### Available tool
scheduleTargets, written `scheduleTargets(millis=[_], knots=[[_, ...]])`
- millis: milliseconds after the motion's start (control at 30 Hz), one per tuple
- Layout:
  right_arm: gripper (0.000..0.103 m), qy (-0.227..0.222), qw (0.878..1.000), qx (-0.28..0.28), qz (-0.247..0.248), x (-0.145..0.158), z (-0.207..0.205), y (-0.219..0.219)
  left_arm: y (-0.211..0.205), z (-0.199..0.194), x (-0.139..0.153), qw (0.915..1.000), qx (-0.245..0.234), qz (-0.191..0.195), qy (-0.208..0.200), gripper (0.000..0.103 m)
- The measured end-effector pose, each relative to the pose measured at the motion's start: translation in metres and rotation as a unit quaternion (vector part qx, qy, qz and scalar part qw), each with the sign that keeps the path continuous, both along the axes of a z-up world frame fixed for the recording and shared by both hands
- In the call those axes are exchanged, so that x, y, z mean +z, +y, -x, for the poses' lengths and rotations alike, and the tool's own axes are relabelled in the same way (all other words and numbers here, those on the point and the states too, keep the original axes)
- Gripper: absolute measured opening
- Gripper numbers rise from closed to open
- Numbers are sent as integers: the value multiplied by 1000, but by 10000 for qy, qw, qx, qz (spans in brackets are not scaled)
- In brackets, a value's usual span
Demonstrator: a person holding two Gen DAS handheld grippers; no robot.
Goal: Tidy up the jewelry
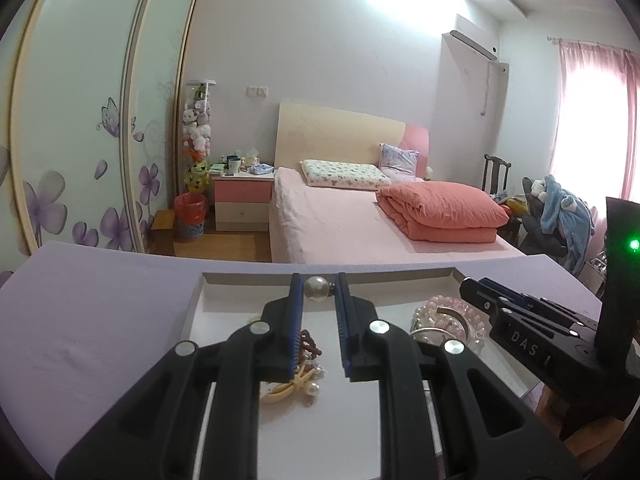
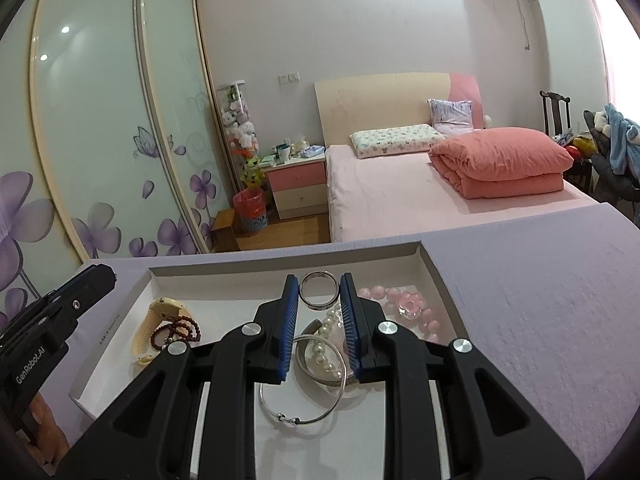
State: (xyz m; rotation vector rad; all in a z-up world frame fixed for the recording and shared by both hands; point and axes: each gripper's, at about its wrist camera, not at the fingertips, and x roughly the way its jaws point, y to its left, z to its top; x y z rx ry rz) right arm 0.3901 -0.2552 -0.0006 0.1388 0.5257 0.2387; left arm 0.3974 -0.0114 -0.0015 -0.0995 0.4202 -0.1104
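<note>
Left gripper (image 1: 318,286) clamps a glossy white pearl piece (image 1: 317,288) at its fingertips, above the white tray (image 1: 208,300). Right gripper (image 2: 319,288) pinches a plain silver ring (image 2: 318,291) upright over the same tray, which holds a pink bead bracelet (image 2: 404,306), pearl strand (image 2: 326,344) and silver bangle (image 2: 304,392).

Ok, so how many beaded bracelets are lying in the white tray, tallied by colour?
Pink bracelet: 1
White pearl bracelet: 1
Dark red bracelet: 1
Total: 3
</note>
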Motion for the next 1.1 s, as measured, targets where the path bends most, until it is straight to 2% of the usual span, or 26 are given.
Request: scheduleTargets(millis=[33, 133, 400, 600, 867, 1000, 1100], knots=[[24, 17, 10000, 10, -26, -1, -1, 0, -1, -1, -1, 10000, -5, 15, 16, 18], [47, -15, 10000, -47, -76, -1, 1, -3, -2, -2, -5, 10000, 7, 5, 46, 34], [47, -90, 9995, -213, -223, 3, 2, -15, 8, 1, -6, 9999, 80, 75, 49, 35], [47, -120, 9993, -261, -220, 6, 4, -19, 10, 8, -4, 9998, 190, 63, 15, 41], [56, -242, 9993, -233, -186, 14, 20, -19, 20, 20, 7, 9994, 318, 71, -76, 50], [65, -360, 9991, -197, -140, 20, 33, -16, 20, 29, 12, 9994, 326, 67, -113, 52], [86, -509, 9984, -236, -108, 25, 42, -16, 19, 35, 16, 9993, 341, 20, -145, 58]])
